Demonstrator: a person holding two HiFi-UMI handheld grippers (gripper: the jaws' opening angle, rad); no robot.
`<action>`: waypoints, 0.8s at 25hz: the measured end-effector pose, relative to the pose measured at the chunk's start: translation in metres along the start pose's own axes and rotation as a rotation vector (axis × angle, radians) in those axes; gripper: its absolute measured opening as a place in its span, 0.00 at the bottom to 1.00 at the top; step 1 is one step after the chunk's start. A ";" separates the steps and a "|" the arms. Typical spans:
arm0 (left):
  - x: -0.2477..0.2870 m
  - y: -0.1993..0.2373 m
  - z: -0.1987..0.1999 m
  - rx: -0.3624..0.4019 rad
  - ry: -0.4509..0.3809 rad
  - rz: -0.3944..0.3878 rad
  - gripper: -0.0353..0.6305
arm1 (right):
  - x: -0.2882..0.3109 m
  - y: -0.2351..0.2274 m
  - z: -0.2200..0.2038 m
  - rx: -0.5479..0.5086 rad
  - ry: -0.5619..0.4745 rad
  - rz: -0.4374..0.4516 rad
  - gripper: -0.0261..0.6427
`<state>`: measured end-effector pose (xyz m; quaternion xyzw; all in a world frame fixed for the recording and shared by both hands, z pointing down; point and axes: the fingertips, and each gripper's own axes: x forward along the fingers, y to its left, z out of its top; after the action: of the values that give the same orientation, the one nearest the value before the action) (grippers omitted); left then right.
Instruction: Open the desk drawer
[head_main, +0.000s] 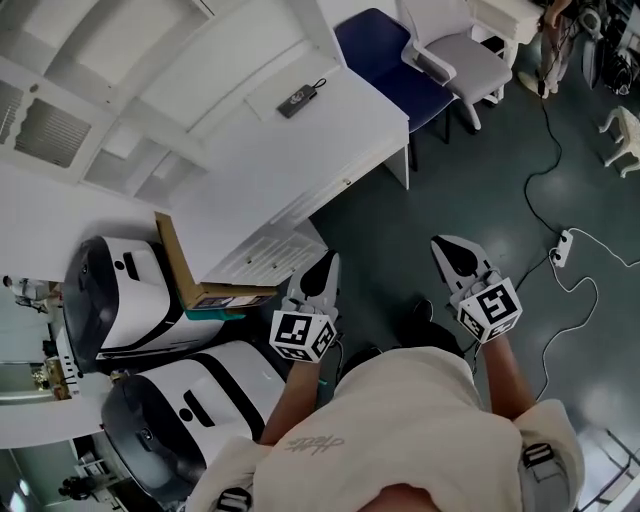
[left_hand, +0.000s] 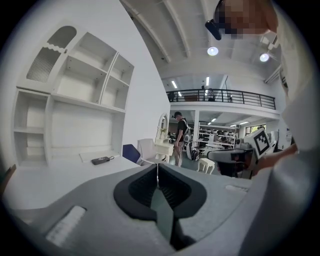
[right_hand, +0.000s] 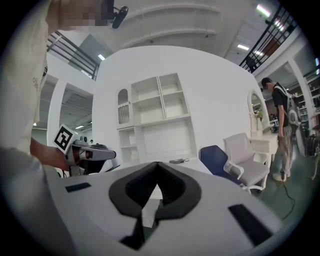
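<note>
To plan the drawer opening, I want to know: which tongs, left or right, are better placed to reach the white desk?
Left, probably. The left tongs sit beside the white desk front, the right tongs farther out over the dark floor. Both are shut, empty.

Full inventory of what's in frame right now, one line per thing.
desk: one, white, upper left, shelf hutch behind it
device: one, black with cord, on the desk top
blue chair: one, dark blue, at the desk's far end
grey chair: one, pale grey, beside the blue one
cardboard box: one, brown, at the desk's near end
machines: two, white and black, lower left
power strip: one, white, floor at right, cabled
bystander: one, dark top, background
left claw: grey, shut, empty
right claw: grey, shut, empty
</note>
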<state>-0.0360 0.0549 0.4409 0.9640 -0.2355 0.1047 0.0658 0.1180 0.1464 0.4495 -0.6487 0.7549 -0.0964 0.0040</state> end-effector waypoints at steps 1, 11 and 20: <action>0.008 -0.001 -0.001 -0.002 0.008 0.007 0.08 | 0.004 -0.009 -0.002 0.000 0.006 0.011 0.04; 0.072 -0.006 -0.016 -0.014 0.068 0.041 0.08 | 0.034 -0.065 -0.018 0.019 0.050 0.104 0.04; 0.098 0.027 -0.041 -0.016 0.122 0.039 0.08 | 0.076 -0.065 -0.011 0.080 0.051 0.136 0.04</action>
<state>0.0292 -0.0051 0.5056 0.9505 -0.2505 0.1625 0.0854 0.1683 0.0645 0.4793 -0.5926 0.7926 -0.1426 0.0175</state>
